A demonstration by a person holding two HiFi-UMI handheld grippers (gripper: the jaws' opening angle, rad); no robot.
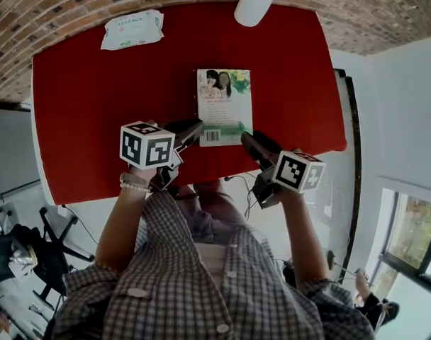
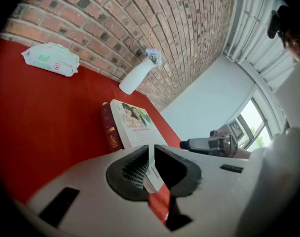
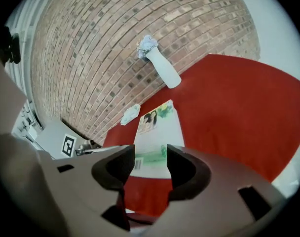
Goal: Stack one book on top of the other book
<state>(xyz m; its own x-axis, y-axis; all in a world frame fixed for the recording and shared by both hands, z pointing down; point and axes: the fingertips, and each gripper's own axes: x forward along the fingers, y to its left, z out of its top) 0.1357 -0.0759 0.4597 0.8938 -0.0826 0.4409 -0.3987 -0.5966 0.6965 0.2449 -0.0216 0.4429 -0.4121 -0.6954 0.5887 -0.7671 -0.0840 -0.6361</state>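
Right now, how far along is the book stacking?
Looks done: the pale book lies on the dark red book. In hand: the left claw pinches the pale book's near corner; the right claw is open, empty. Left: let go, pull back.

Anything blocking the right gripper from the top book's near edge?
Nothing visible. The right gripper, jaws apart, faces the top book across the red table. The left gripper pinches that book's near left corner, off to the side.

Wipes pack [image 1: 132,29] far-left on red table [image 1: 74,119]; white vase [image 1: 254,2], perhaps with flowers, far edge.
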